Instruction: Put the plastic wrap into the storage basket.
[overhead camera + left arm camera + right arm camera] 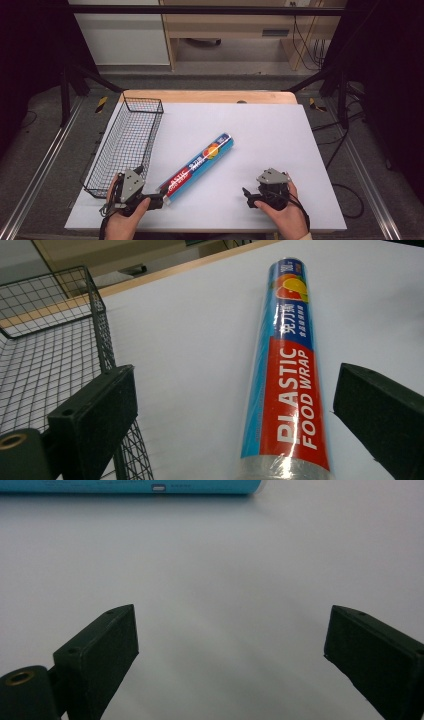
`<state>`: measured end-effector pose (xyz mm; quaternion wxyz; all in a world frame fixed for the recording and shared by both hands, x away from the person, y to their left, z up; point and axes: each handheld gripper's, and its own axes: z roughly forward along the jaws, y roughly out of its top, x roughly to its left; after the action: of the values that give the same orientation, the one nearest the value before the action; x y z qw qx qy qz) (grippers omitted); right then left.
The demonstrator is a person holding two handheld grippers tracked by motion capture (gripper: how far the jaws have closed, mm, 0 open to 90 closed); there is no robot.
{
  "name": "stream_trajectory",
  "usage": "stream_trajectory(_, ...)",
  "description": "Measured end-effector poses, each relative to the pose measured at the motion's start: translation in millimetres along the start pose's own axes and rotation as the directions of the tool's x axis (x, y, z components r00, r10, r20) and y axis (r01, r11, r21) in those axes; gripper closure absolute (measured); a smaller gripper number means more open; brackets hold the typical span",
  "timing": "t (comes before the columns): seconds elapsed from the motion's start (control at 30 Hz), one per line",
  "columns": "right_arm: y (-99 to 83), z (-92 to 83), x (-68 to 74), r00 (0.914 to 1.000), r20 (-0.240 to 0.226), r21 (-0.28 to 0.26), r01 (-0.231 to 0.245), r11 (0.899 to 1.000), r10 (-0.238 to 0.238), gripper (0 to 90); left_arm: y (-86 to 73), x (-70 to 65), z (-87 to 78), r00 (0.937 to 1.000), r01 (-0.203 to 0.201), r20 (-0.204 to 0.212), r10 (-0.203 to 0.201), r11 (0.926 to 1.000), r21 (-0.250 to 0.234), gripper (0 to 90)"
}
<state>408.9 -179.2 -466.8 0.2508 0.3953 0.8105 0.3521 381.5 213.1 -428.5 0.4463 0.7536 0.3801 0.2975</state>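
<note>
A roll of plastic food wrap with a red, blue and teal label lies slantwise on the white table top. Its near end points at my left gripper. In the left gripper view the roll lies between the wide-open jaws of the left gripper, closer to the right jaw, and neither pad presses on it. My right gripper rests low at the front right, jaws facing left. In the right gripper view the right gripper stands open over bare table, with the roll's teal side far ahead.
A black wire basket stands along the table's left edge, just beside my left gripper; its mesh wall shows left of the left jaw. A wooden strip runs along the table's far edge. Black frame posts stand beyond both far corners.
</note>
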Motion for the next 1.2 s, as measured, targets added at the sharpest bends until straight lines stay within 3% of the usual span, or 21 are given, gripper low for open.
stream_trajectory(0.13,-0.4,0.1,0.4,1.0000,-0.002,0.006,0.002,1.000,-0.002,7.5,0.8,-3.0,2.5,0.9997,-0.007,0.025,0.007,0.9999,0.011,4.3)
stream_trajectory(0.27,-1.0,1.4,1.3,1.0000,-0.005,0.012,0.000,1.000,0.000,7.5,5.3,-7.3,2.8,0.9982,-0.042,0.044,0.041,0.9989,0.020,4.1)
stream_trajectory(0.37,-1.7,2.8,1.6,1.0000,-0.001,0.020,0.003,1.000,-0.003,7.6,9.7,-9.2,5.4,0.9976,-0.059,0.037,0.058,0.9976,0.037,4.0)
stream_trajectory(0.47,-2.5,4.6,1.7,1.0000,0.004,0.028,0.001,1.000,-0.001,7.6,20.6,-13.1,12.6,0.9941,-0.108,0.022,0.106,0.9905,0.086,4.1)
stream_trajectory(0.53,-2.7,5.8,1.6,1.0000,0.005,0.036,0.005,0.999,-0.005,7.6,28.3,-16.4,19.5,0.9899,-0.141,0.022,0.140,0.9810,0.133,4.3)
stream_trajectory(0.67,-2.0,5.0,2.1,1.0000,-0.001,0.026,0.009,1.000,-0.009,7.7,46.0,-28.6,43.5,0.9755,-0.220,0.047,0.215,0.9442,0.245,4.5)
stream_trajectory(0.8,-1.4,2.5,2.8,0.9999,-0.013,0.021,0.008,1.000,-0.008,7.7,61.0,-44.9,72.3,0.9543,-0.296,0.070,0.291,0.8887,0.350,4.0)
stream_trajectory(0.83,-1.3,2.0,2.9,0.9999,-0.016,0.016,0.005,1.000,-0.005,7.7,63.7,-48.4,79.8,0.9479,-0.315,0.080,0.308,0.8703,0.378,4.1)
stream_trajectory(0.9,-0.9,0.5,2.2,0.9997,-0.023,0.009,0.000,1.000,0.000,7.7,67.8,-54.4,94.5,0.9393,-0.339,0.105,0.327,0.8366,0.430,4.1)
stream_trajectory(0.97,-0.7,-0.4,0.7,0.9997,-0.025,0.006,-0.006,1.000,0.006,7.8,70.2,-59.3,107.3,0.9342,-0.354,0.132,0.331,0.8117,0.465,4.1)
stream_trajectory(1.0,-0.7,-0.7,-0.2,0.9997,-0.025,0.004,-0.007,1.000,0.007,7.8,71.9,-61.3,114.1,0.9287,-0.368,0.151,0.339,0.7935,0.484,4.2)
stream_trajectory(1.07,-0.4,-1.7,-1.4,0.9996,-0.026,0.006,-0.014,1.000,0.014,7.8,74.4,-62.2,123.4,0.9270,-0.373,0.162,0.338,0.7832,0.498,4.2)
stream_trajectory(1.1,-0.3,-2.0,-2.0,0.9995,-0.027,0.001,-0.017,1.000,0.017,7.8,75.1,-62.0,126.6,0.9289,-0.368,0.162,0.333,0.7842,0.499,4.2)
stream_trajectory(1.2,0.1,-3.1,-2.7,0.9994,-0.031,-0.003,-0.019,1.000,0.019,7.8,78.3,-59.7,137.7,0.9272,-0.372,0.169,0.334,0.7648,0.526,4.5)
